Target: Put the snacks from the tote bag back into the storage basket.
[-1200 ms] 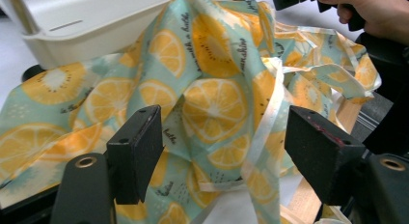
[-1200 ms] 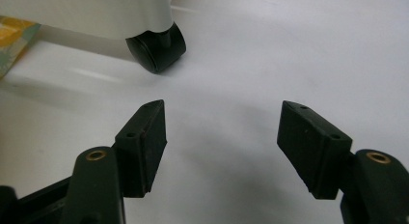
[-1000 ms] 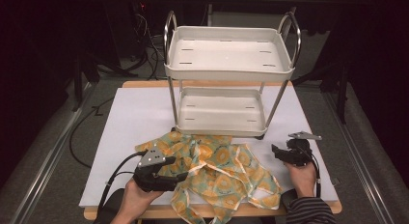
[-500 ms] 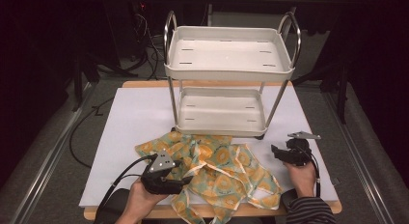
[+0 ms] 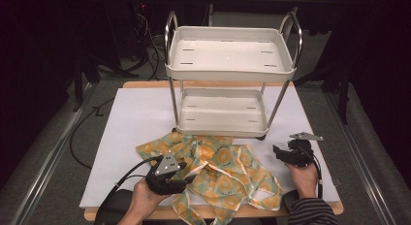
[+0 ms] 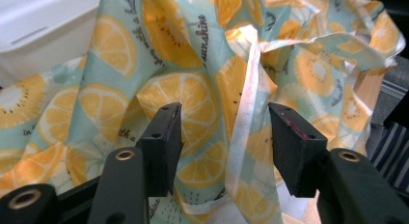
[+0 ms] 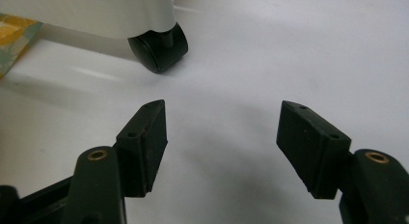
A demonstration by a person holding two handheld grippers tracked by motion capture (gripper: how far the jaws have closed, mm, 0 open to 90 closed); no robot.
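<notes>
Left gripper view, left hand-held gripper (image 6: 224,137) half-open, closing around orange-print cloth (image 6: 193,84), right hand-held gripper (image 7: 222,137) wide open, empty.

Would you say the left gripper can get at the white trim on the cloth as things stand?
Probably yes: the left gripper has been closing with the white trim of the cloth between its jaws, not yet pinched, and nothing blocks it.

A dark room set up for recording, like a lab or studio

A wooden table (image 5: 213,84) stands in the middle with a big white sheet (image 5: 135,118) spread flat over its top, almost out to the edges. All around it the room is black. Cables (image 5: 85,137) run over the grey carpet floor (image 5: 43,152) by the left edge of the table, and more wires hang in the dark past the far edge. Metal rails (image 5: 46,167) lie on the floor on both sides.
</notes>
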